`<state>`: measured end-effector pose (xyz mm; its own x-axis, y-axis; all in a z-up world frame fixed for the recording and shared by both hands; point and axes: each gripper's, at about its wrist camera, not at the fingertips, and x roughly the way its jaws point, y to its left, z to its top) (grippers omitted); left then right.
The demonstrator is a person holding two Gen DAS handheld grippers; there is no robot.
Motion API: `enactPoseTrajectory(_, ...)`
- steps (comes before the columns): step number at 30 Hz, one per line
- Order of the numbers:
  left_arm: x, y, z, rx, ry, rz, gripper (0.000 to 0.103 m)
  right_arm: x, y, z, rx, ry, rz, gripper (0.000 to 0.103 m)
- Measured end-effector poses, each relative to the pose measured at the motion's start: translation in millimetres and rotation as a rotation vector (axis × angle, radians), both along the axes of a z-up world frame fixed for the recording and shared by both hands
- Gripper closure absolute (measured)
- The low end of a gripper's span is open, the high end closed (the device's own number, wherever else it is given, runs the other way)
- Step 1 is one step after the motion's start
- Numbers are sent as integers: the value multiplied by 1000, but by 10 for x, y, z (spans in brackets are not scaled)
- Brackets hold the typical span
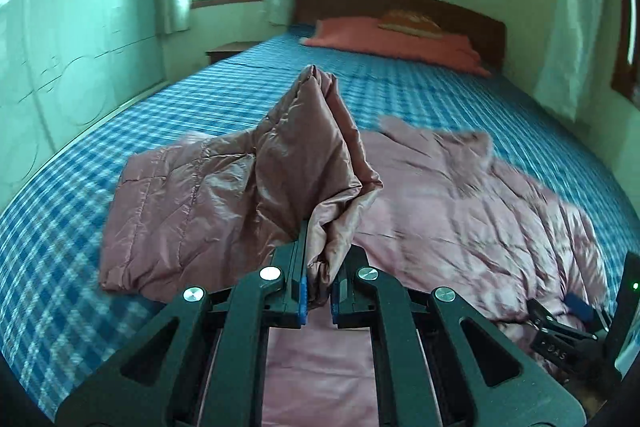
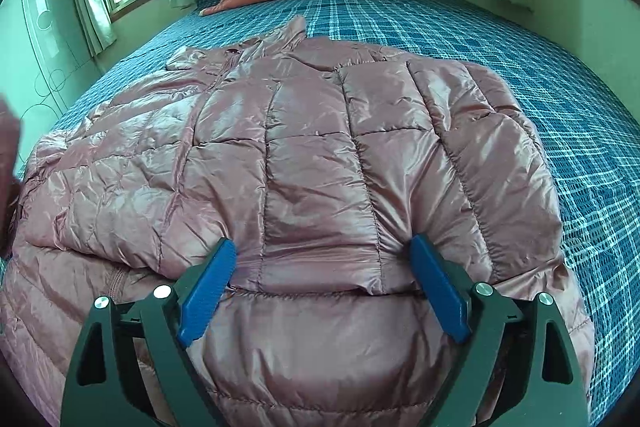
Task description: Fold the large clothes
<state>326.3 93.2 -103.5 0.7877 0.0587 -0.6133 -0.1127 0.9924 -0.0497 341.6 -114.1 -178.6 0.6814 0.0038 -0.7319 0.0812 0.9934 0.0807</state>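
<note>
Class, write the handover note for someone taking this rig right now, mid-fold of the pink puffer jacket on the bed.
Left gripper: shut on a lifted fold of the pink puffer jacket.
Right gripper: open, fingers pressing on the jacket near its closest edge, gripping nothing.
Jacket lies on the blue plaid bed; the right sleeve looks folded in.
Left: probably lay the held part across, then fold further.

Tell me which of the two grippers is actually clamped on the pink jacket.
The left gripper: its jaws pinch a raised fold of the pink jacket. The right gripper stands open.
</note>
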Motion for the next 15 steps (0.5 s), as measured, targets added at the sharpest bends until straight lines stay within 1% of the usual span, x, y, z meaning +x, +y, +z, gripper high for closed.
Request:
enactPoseTrajectory(6, 167, -627, -225, 83, 53, -92, 96, -16, -17, -4, 10, -4, 1, 15)
enactPoseTrajectory(10, 134, -812, -391, 130, 91, -138, 94, -21, -41, -5, 16, -6, 4, 15)
enactPoseTrajectory(11, 114, -843, -418, 141, 96, -142, 87, -21, -41, -4, 16, -6, 4, 15)
enactPoseTrajectory(12, 83, -863, -422, 142, 95, -151, 73, -21, -43, -3, 16, -7, 4, 15)
enactPoseTrajectory(13, 40, -867, -408, 137, 88, -158, 64, -22, -43, -3, 16, -7, 4, 15)
enactPoseTrajectory(14, -11, -885, -382, 133, 73, -159, 49, -22, -43, -3, 17, -8, 4, 15)
enactPoseTrajectory(15, -44, -896, -355, 132, 57, -158, 43, -25, -47, -4, 19, -8, 4, 15)
